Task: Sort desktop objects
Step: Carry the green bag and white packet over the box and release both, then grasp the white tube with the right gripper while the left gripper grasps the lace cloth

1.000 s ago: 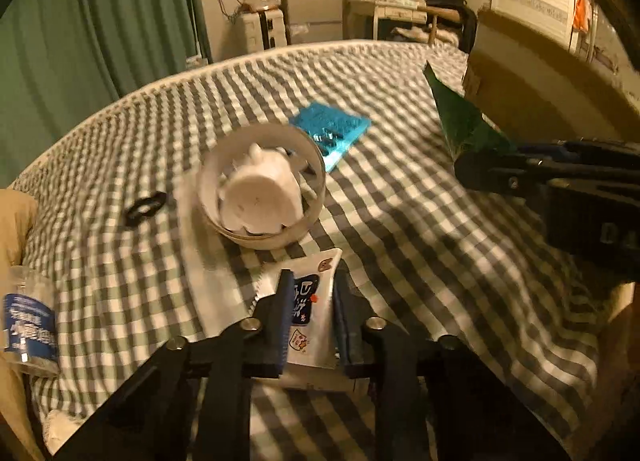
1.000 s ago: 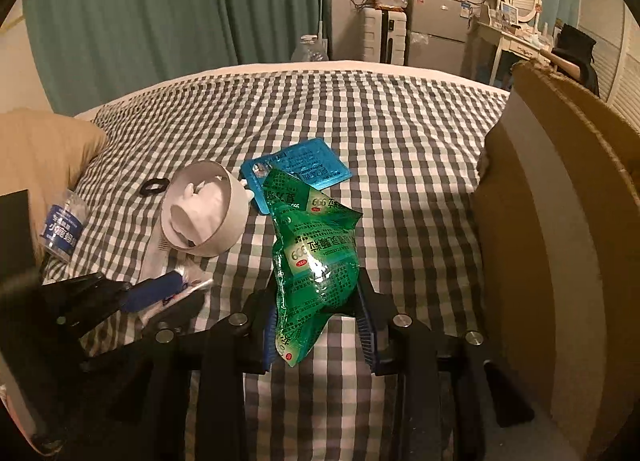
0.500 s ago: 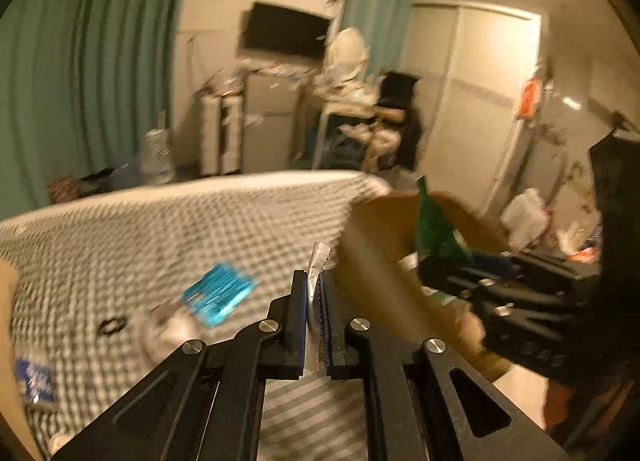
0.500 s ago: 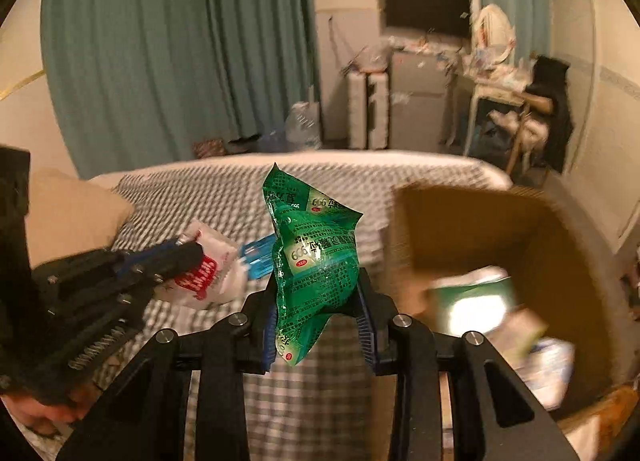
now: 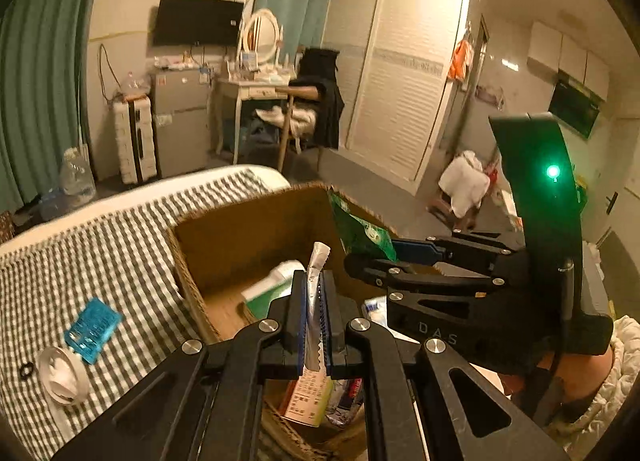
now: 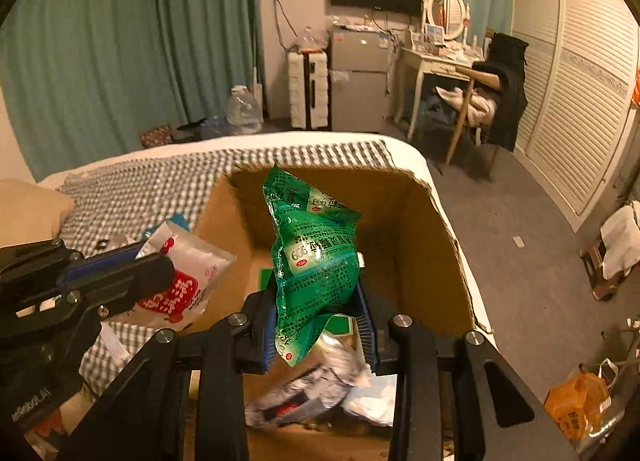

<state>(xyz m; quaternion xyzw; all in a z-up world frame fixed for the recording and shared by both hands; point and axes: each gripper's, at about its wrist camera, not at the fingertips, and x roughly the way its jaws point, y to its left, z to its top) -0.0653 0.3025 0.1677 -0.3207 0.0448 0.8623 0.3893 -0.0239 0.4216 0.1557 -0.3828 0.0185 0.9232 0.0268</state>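
The left hand-held gripper [image 5: 314, 313] was clenched on a thin white sachet [image 5: 315, 301], seen edge-on in the left wrist view with its top sticking up above the blue pads and its printed lower end hanging below them. In the right wrist view the same sachet [image 6: 182, 281] showed red lettering on its white face, pinched in the left hand-held gripper [image 6: 152, 261] just beside the near left wall of the cardboard box [image 6: 420, 229].

The right hand-held gripper [image 6: 320, 321] was closed on a crumpled green packet [image 6: 316, 261], its jaws parted only as far as the packet's bulk. The packet stood upright above the open box, over a green-and-white carton and other loose packages lying on the box floor. In the left wrist view the packet [image 5: 360, 233] jutted up from the right hand-held gripper [image 5: 372, 257] over the box [image 5: 248, 229].

The box stood at the edge of a bed with a checked cover [image 5: 100, 261]. On that cover lay a blue case [image 5: 93, 329], a white tape roll [image 5: 62, 375] and a small black ring [image 5: 26, 370].
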